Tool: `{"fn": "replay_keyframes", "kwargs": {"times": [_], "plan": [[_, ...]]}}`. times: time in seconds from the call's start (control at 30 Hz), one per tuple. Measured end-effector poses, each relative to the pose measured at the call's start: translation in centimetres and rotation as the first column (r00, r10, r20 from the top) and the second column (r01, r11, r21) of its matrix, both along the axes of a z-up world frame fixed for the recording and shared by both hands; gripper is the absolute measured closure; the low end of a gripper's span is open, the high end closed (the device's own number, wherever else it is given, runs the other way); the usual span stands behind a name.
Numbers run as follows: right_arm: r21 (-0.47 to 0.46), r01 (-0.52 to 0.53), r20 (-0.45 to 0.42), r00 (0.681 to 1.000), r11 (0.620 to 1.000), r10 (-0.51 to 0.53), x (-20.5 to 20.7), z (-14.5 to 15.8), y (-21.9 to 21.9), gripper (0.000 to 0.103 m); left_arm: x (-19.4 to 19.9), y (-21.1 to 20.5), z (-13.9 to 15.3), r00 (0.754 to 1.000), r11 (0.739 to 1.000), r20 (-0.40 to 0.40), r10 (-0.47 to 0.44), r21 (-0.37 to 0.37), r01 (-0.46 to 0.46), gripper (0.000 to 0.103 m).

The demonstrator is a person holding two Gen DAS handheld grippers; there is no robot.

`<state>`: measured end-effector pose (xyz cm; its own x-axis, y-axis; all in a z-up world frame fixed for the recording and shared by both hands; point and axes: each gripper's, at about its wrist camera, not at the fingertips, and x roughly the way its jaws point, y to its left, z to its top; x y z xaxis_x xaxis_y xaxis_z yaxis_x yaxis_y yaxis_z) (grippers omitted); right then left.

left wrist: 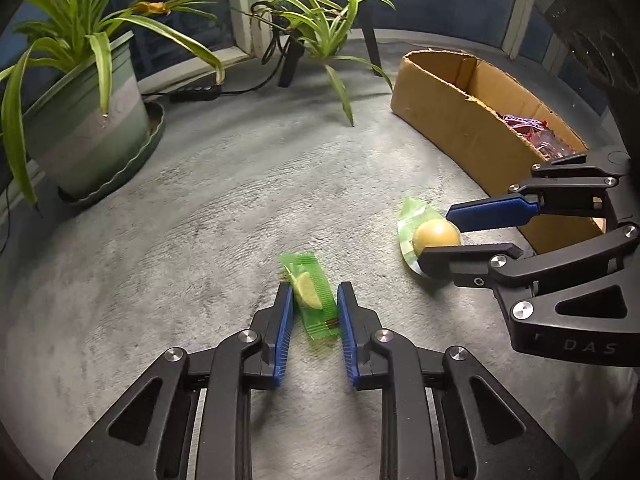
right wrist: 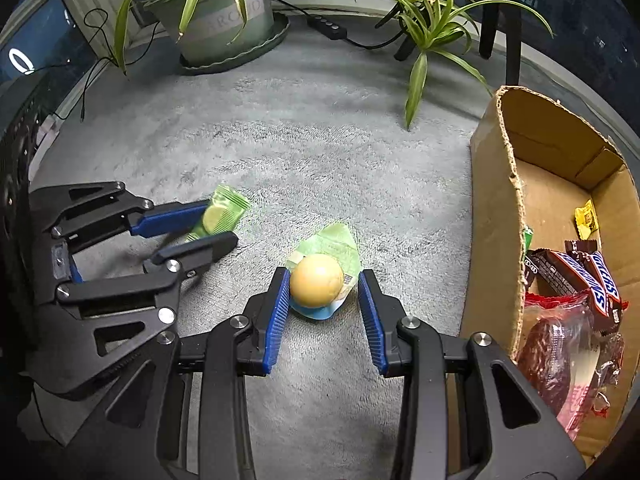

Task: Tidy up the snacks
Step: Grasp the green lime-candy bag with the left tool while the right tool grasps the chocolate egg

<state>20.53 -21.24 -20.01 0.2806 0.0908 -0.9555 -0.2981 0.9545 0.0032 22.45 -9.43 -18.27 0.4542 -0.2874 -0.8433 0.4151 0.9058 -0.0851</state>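
A green lime candy packet (left wrist: pixel 313 297) lies on the grey carpet between the open jaws of my left gripper (left wrist: pixel 312 300); it also shows in the right wrist view (right wrist: pixel 221 213). A yellow jelly cup with a green lid (right wrist: pixel 320 280) lies between the open jaws of my right gripper (right wrist: pixel 325 290), touching the left pad; it also shows in the left wrist view (left wrist: pixel 430 232). The right gripper (left wrist: pixel 436 236) and the left gripper (right wrist: pixel 224 220) each show in the other view. A cardboard box (right wrist: pixel 496 216) at the right holds Snickers bars (right wrist: pixel 596 280) and other snacks.
A large potted plant in a green pot (left wrist: pixel 86 128) stands at the back left, a smaller spider plant (left wrist: pixel 328 28) behind centre. A power strip with cables (left wrist: pixel 196 92) lies by the window. The box (left wrist: pixel 448 112) stands just right of the right gripper.
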Motion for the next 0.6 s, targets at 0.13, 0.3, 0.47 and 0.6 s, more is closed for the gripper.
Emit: {"fn": "replay_keyframes", "kwargs": {"times": [0.13, 0.3, 0.47, 0.6], "plan": [[0.012, -0.009, -0.012, 1.0, 1.0, 0.009, 0.1, -0.6, 0.1, 0.066, -0.3, 0.6, 0.0, 1.0, 0.999, -0.005, 0.029, -0.025, -0.029, 0.091], [0.052, 0.008, -0.009, 1.0, 0.999, -0.007, 0.1, -0.3, -0.2, 0.073, -0.8, 1.9, -0.1, 0.997, 0.994, -0.014, 0.078, -0.073, -0.078, 0.094], [0.058, 0.006, -0.02, 1.0, 0.998, -0.005, 0.1, -0.3, -0.1, 0.073, -0.6, 2.2, -0.1, 0.996, 0.991, -0.035, 0.086, -0.104, -0.089, 0.094], [0.055, 0.005, -0.01, 1.0, 0.998, -0.004, -0.1, -0.3, 0.0, 0.073, -0.4, 1.5, -0.1, 0.998, 0.994, -0.02, 0.068, -0.084, -0.069, 0.094]]}}
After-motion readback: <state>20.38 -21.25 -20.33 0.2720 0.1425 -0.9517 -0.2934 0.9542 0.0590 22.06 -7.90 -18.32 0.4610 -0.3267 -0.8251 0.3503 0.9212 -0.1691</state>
